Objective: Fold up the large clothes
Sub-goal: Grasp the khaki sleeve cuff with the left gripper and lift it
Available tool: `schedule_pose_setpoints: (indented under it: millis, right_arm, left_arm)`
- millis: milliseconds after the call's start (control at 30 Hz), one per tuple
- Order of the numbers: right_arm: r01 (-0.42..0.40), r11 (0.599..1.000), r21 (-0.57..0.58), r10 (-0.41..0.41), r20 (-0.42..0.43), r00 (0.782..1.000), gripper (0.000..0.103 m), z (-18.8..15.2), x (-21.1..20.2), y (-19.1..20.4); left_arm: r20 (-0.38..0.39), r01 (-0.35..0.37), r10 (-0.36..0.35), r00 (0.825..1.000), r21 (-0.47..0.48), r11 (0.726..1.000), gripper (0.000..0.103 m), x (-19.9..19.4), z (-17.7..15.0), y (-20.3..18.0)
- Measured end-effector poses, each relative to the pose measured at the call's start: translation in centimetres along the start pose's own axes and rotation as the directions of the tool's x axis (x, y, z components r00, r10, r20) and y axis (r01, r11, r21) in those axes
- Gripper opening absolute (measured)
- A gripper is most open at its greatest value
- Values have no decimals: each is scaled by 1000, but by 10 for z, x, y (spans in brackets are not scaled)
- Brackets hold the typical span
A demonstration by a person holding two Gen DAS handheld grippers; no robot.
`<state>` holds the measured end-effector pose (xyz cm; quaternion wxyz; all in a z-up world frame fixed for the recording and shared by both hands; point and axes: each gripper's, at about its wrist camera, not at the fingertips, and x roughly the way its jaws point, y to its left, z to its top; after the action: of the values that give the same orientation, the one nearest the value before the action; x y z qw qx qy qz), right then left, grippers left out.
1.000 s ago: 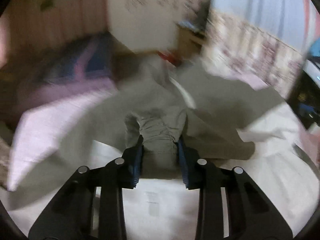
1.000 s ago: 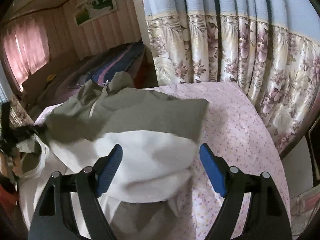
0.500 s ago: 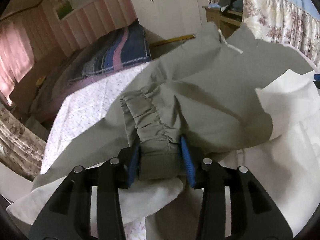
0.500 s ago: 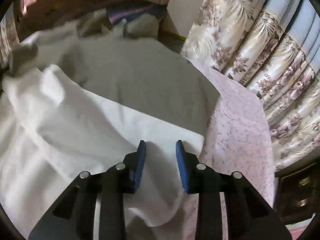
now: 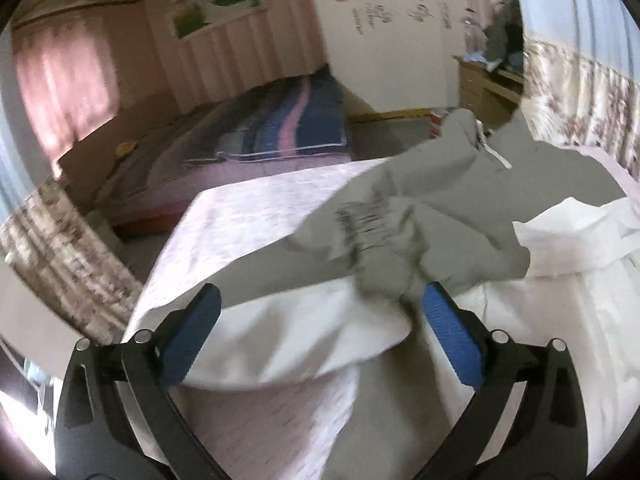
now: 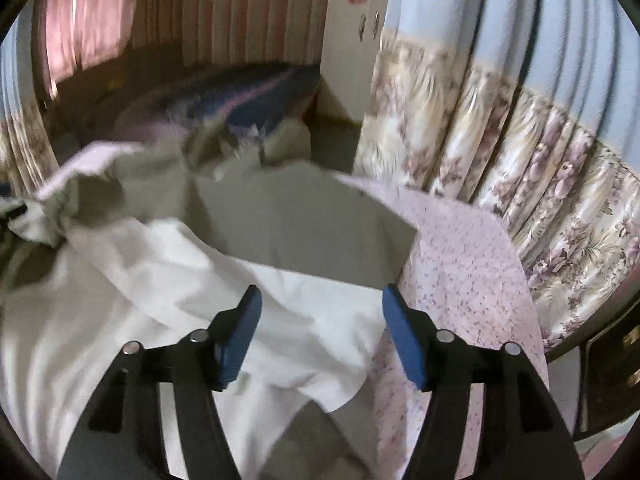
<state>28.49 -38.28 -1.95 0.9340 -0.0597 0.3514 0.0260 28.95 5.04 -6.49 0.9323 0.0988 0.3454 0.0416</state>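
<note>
Hovering over the bed [image 5: 248, 216] with both sets of jaws spread, I grip nothing. My left gripper [image 5: 320, 340] has just been opening wide; the grey elastic cuff [image 5: 380, 248] of the garment [image 5: 500, 196] lies slack between its pads, pressed by neither. My right gripper [image 6: 320, 332] has just been opening too, over the garment's white lining [image 6: 312, 312] near the bed's right edge. The grey-and-white garment sprawls across the floral sheet [image 6: 460, 264], its hood toward the far edge

Two wrist fisheyes, angled down along blue fingers, close over the bed [image 5: 256, 216]; both share the jacket [image 5: 460, 200] [image 6: 312, 220] and striped quilt [image 5: 288, 124].
</note>
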Motion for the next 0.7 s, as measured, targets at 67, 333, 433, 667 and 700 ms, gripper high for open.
schedule_pose_setpoints:
  millis: [67,333,433,667,700]
  right_arm:
    - [-10,1000,-15,11,52,999,84,0,-19,7]
    - [0,1000,-12,1,93,996,86,-5,-37,10]
    - [-16,999,36,13,77,997,86,-9,-33,5]
    - [10,999,40,-14,94,995,86,-10,-33,6]
    - [27,999,46,-32,114,993,86,-11,-36,5]
  left_arm:
    - [4,-28,28,1000,-22,999,100,-15,-10,15]
    - [-71,-142,136,988,-84,986,100,-60,-99,85]
    - [-126,-166,150,981,-132,977,100,-65,-137,110]
    - [-165,-188,140,976,-331,925,100,-84,-176,170]
    - [-153,-177,129,980,-365,914,100,-90,-181,176]
